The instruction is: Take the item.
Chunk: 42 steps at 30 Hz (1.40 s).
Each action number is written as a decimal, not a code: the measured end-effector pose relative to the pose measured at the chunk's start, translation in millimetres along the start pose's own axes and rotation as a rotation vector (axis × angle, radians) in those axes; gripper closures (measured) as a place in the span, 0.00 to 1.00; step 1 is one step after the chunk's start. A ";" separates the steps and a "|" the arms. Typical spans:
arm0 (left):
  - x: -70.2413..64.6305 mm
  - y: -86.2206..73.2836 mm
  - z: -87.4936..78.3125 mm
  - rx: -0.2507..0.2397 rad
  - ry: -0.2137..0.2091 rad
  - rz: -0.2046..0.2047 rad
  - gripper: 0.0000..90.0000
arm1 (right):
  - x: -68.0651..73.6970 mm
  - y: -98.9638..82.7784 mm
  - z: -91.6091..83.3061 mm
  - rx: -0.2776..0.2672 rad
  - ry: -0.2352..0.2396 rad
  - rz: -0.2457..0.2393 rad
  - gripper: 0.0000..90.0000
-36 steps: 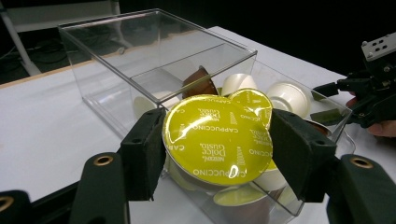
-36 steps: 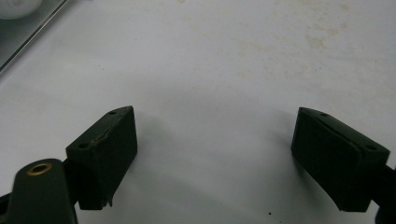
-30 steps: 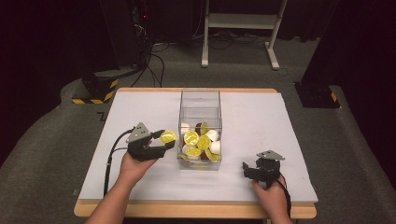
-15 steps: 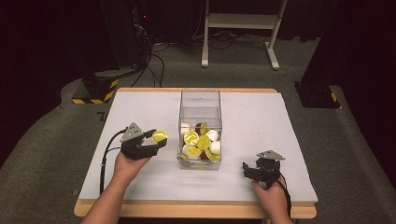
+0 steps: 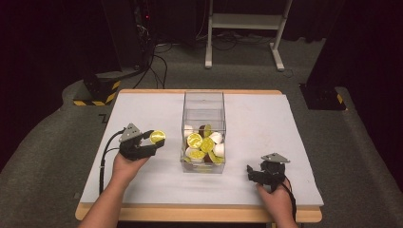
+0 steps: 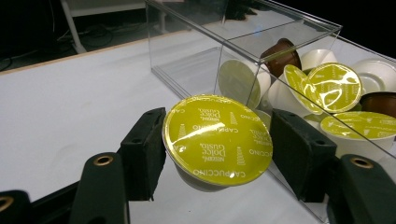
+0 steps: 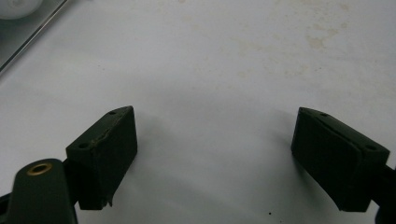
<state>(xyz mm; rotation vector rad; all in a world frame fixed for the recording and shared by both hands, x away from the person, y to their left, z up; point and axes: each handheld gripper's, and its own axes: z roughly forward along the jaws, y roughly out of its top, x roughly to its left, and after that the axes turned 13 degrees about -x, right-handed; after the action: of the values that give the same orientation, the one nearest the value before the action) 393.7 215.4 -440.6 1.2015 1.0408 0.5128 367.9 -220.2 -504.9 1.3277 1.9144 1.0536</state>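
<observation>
Squeezed a yellow-topped pod (image 6: 217,140) between the two black fingers (image 6: 142,149) of the left gripper (image 5: 151,144), one finger on each side of its cup. Held it tipped, with the shiny lid turned toward the gripper's camera. Held it just above the table (image 5: 285,142), between the left edge and the clear box (image 5: 203,102), close beside the box wall. Did not touch the box.

Left many more pods (image 5: 202,145) piled in the near end of the box, yellow, white and brown ones.

Rested the right gripper (image 7: 224,154) near the front edge of the table, toward the right corner, well apart from the box. Spread its fingers (image 7: 105,149) wide, with nothing but bare white table between them.

Looked like the carrying step, one pod at a time, most likely on its way to a bare spot left of the box. Called next for a slow move down until the pod's bottom sat flat on the table. Called then for parting the fingers gently and pulling straight back, so as not to tip the pod or bump the box.
</observation>
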 end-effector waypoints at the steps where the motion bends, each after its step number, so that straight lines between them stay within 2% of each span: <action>1: 0.4 -0.3 0.7 -0.007 0.007 -0.006 0.43 | 0.0 0.0 0.0 0.000 0.000 0.000 0.16; 4: 4.2 -0.1 1.3 0.000 0.011 0.003 0.42 | 0.0 0.0 0.0 0.000 0.000 0.000 0.16; 6: 5.2 -0.4 2.7 -0.013 0.020 -0.014 0.42 | 0.0 0.0 0.0 0.000 0.000 0.000 0.16; 10: 10.7 -0.7 4.5 -0.005 0.030 -0.005 0.42 | 0.0 0.0 0.0 0.000 0.000 0.000 0.16; 12: 12.5 -1.2 5.9 -0.018 0.040 -0.017 0.42 | 0.1 0.0 0.0 0.000 0.000 0.000 0.16; 16: 17.9 -2.5 8.1 -0.009 0.049 0.001 0.43 | 0.0 0.0 0.0 0.000 0.000 0.000 0.16; 24: 26.9 -7.1 15.9 -0.008 0.083 -0.005 0.43 | 0.1 0.0 0.0 0.000 0.000 0.000 0.16; 33: 36.6 -16.5 27.3 0.023 0.118 0.024 0.42 | 0.0 0.0 0.0 0.000 0.000 0.000 0.16; 39: 47.6 -22.3 35.5 0.028 0.157 0.001 0.42 | 0.1 0.0 0.0 0.000 0.000 0.000 0.16; 40: 51.2 -23.2 36.5 0.043 0.163 0.015 0.42 | 0.0 0.0 -0.1 0.000 0.000 0.000 0.16; 42: 54.1 -25.5 39.2 0.045 0.174 0.005 0.42 | 0.0 0.0 -0.1 0.000 0.000 0.000 0.16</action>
<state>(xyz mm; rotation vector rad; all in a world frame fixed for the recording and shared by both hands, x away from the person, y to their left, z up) 448.1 230.4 -484.5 1.2157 1.2029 0.6083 367.8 -220.2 -504.9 1.3276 1.9145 1.0540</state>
